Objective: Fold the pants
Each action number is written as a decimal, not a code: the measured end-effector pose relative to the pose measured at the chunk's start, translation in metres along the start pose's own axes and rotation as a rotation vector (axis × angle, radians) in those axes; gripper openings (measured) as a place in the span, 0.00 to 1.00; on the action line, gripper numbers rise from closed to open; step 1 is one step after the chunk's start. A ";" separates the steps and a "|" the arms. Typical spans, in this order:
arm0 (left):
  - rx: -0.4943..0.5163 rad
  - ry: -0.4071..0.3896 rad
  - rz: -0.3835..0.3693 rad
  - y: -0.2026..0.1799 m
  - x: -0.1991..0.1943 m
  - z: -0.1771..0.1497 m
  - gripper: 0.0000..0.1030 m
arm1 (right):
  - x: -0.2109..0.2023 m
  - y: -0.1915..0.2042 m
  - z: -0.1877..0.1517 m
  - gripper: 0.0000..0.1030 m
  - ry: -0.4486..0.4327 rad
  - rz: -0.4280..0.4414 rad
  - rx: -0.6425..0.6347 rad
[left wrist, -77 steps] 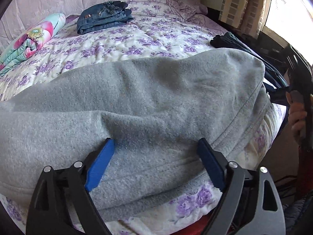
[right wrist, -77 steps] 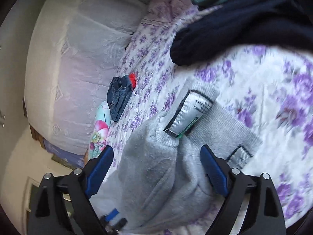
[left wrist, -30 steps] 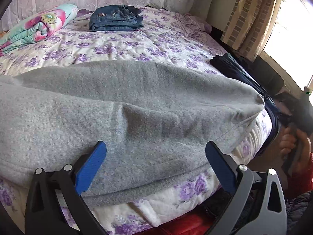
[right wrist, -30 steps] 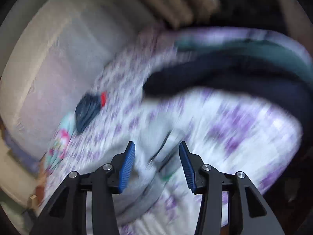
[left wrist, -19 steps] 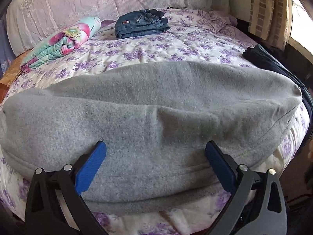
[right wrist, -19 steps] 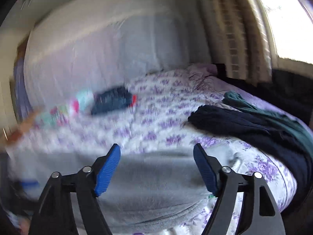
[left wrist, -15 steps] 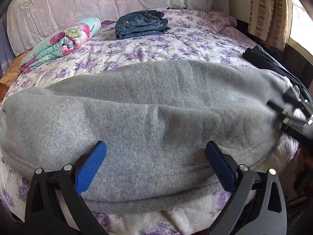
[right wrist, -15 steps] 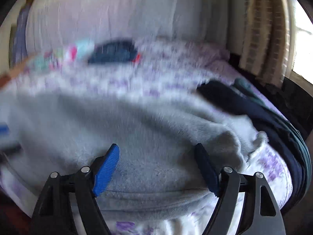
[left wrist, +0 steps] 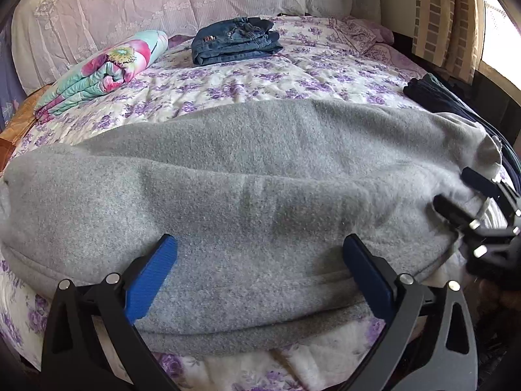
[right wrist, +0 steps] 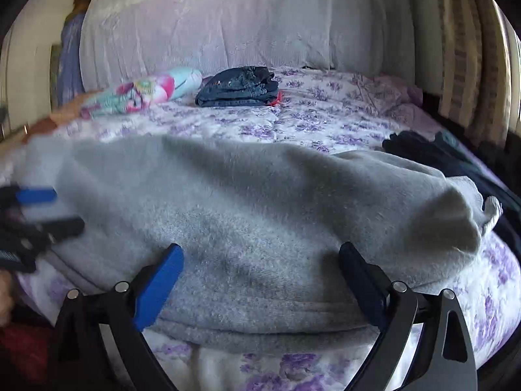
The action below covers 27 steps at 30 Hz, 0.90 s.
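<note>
Grey sweatpants point(left wrist: 260, 169) lie folded lengthwise across the near edge of the bed, filling both wrist views. My left gripper point(left wrist: 257, 247) stands open over their near hem, its blue pads point(left wrist: 153, 273) wide apart and resting on the fabric without pinching it. My right gripper point(right wrist: 260, 254) hovers over the right part of the pants point(right wrist: 244, 202), its jaws opening with the cloth lying between the pads and not pressed. A turned-up flap of the pants point(right wrist: 456, 218) sticks up at the right end. Each gripper shows at the edge of the other's view: the right gripper point(left wrist: 469, 202), the left gripper point(right wrist: 35, 208).
Folded blue jeans point(left wrist: 234, 40) and a rolled floral blanket point(left wrist: 107, 68) sit near the headboard. Dark clothes point(right wrist: 433, 156) are heaped at the bed's right edge. The flowered bedspread point(left wrist: 260, 78) lies bare between them and the pants. Curtains point(left wrist: 439, 16) hang at the right.
My right gripper rolled upright, swung round from the right end of the bed to face the headboard, and its jaws spread wide over the grey pants. My left gripper turned slightly and stayed open.
</note>
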<state>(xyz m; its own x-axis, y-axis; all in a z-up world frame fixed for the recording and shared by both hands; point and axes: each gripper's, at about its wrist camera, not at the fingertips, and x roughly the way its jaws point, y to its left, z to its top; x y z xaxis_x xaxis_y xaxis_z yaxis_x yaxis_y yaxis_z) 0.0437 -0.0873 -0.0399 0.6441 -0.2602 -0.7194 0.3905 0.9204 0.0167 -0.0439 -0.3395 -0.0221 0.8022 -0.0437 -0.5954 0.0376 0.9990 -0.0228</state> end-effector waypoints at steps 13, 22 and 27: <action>-0.035 -0.028 -0.011 0.007 -0.005 -0.002 0.96 | -0.056 -0.132 -0.029 0.94 -0.040 0.172 0.620; -0.267 -0.186 0.166 0.106 -0.071 -0.001 0.96 | -0.033 -0.158 -0.034 0.95 -0.090 0.272 0.905; -0.468 -0.151 0.171 0.160 -0.070 -0.014 0.96 | -0.019 -0.147 -0.024 0.93 -0.081 0.242 0.875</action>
<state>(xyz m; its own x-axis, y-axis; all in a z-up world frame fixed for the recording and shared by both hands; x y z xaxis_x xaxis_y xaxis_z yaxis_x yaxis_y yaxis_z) 0.0521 0.0821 0.0037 0.7743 -0.1024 -0.6245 -0.0417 0.9764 -0.2119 -0.0783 -0.4856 -0.0267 0.8852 0.1332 -0.4458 0.2752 0.6228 0.7324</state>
